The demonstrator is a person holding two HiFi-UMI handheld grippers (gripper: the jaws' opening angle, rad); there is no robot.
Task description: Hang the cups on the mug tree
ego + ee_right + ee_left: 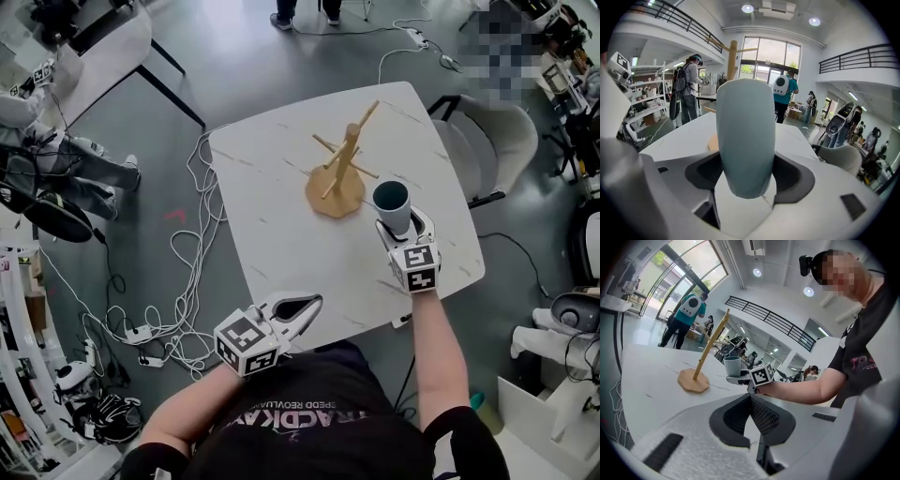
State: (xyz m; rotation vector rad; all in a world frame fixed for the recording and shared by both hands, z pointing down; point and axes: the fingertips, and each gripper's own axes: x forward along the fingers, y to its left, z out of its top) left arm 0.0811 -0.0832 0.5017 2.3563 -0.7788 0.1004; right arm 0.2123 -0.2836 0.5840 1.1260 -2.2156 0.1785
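A wooden mug tree (339, 169) stands on the white table (272, 216), its pegs bare; it also shows in the left gripper view as the mug tree (699, 363). My right gripper (401, 228) is shut on a pale blue-grey cup (392, 206), held upright just right of the tree's base. The cup (745, 136) fills the right gripper view, pinched between both pads. My left gripper (302, 309) hovers at the table's near edge, shut and with nothing in it. From the left gripper view the cup (732, 365) shows beyond my closed fingers (761, 416).
Loose cables (192, 272) lie on the floor left of the table. A grey chair (497, 141) stands at the table's right side. Another table (103, 47) is at the far left. People stand in the background.
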